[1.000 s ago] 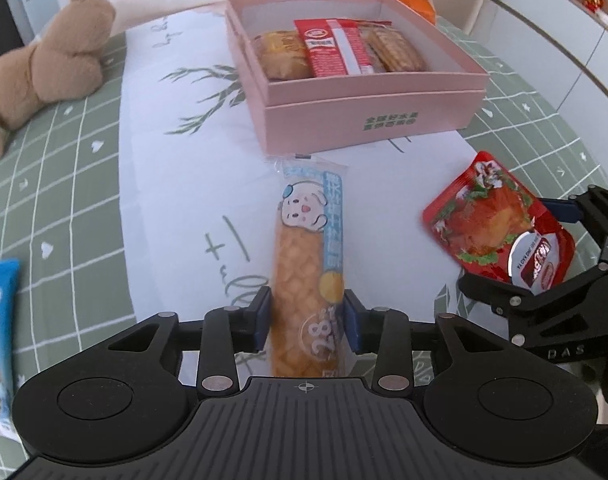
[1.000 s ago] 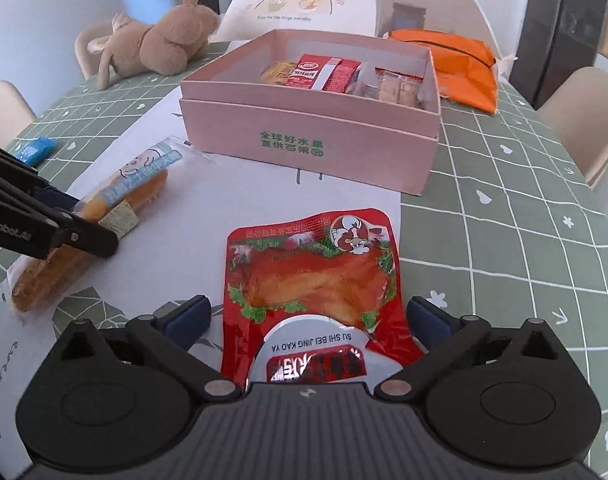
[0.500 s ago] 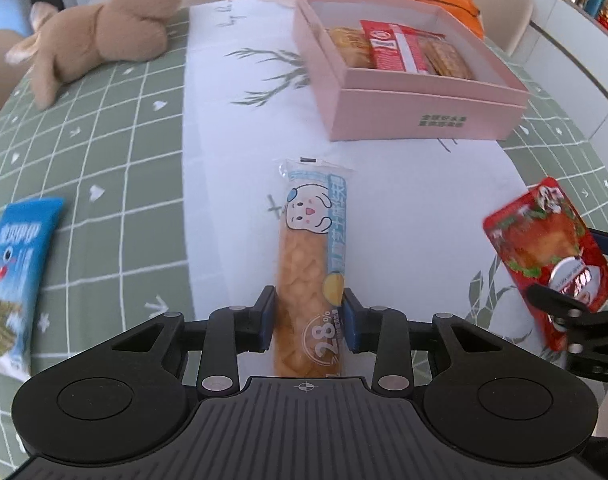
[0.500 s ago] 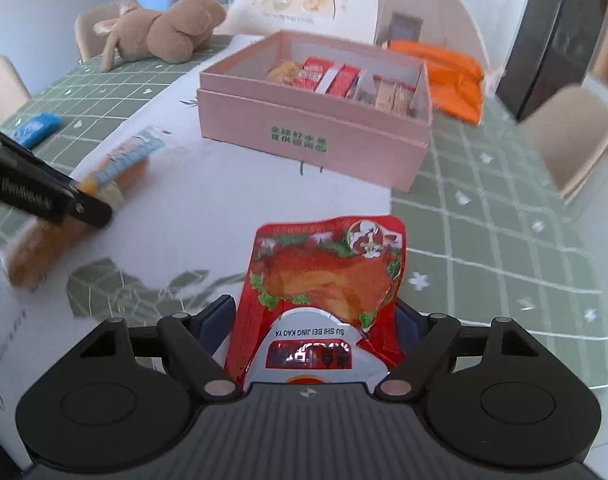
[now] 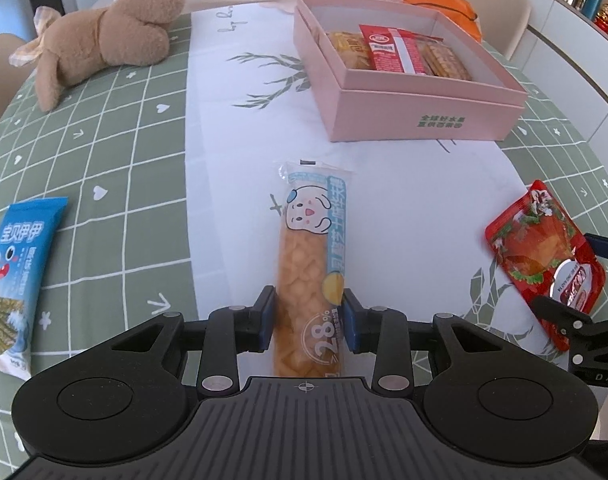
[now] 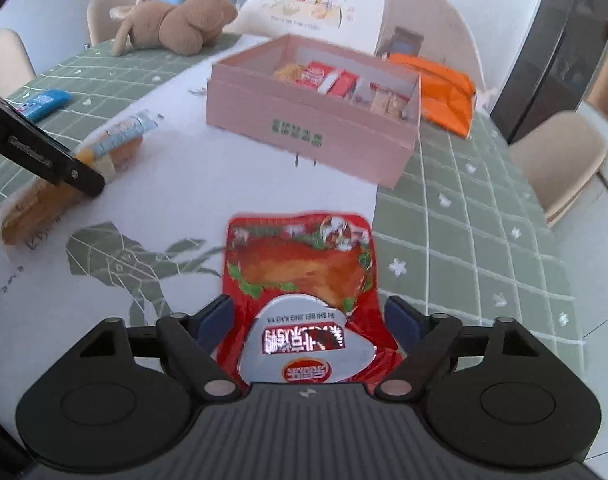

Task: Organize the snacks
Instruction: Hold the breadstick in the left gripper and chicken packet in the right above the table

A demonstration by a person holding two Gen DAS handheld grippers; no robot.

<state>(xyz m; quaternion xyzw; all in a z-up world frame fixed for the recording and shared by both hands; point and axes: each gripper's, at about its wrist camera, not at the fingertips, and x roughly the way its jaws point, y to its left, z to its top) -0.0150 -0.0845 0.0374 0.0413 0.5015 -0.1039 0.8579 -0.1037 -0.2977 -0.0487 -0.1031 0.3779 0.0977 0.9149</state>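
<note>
A brown plush rabbit (image 5: 104, 36) lies on its side at the upper left of the left wrist view, on the counter (image 5: 104, 152), which wears a green grid cloth with a white printed runner (image 5: 232, 128) down the middle. An orange bag (image 6: 444, 96) sits at the upper right of the right wrist view, touching a beige chair (image 6: 560, 160) nearby. A white illustrated card (image 6: 316, 0) stands at top centre.
</note>
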